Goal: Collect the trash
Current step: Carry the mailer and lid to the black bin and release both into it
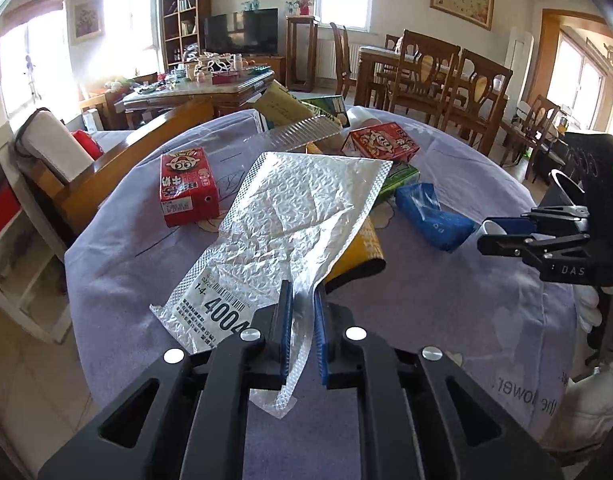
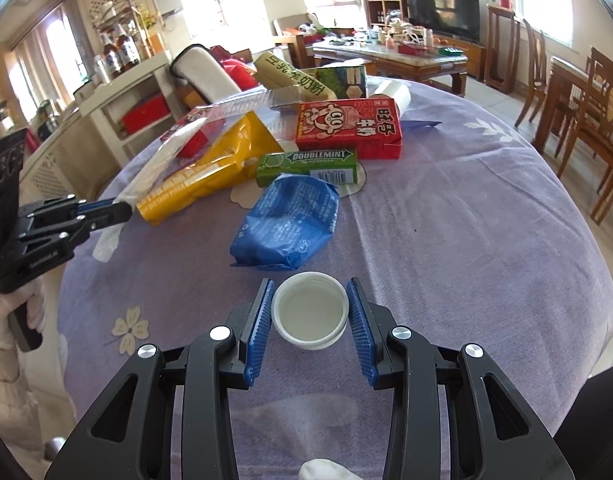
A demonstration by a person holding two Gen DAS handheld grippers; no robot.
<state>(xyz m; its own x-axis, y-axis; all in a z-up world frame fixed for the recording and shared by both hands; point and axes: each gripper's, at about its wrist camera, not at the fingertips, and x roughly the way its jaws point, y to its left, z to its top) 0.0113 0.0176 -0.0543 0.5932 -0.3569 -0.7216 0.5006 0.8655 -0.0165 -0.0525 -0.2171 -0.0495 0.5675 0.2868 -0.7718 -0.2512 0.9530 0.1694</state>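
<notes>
left gripper (image 1: pixel 302 300) pinches the bubble mailer (image 1: pixel 290 216); right gripper (image 2: pixel 310 308) clamps the white cap (image 2: pixel 310 312)

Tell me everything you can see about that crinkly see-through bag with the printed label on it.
The bubble-wrap mailer bag is clear, crinkled plastic with dimpled edges and a white shipping label bearing barcodes and large digits near one end. It lies stretched across the purple tablecloth, draped over a yellow packet. Its near end is gathered and pinched between the blue pads of the left gripper, with a loose tail hanging below the fingers.
</notes>
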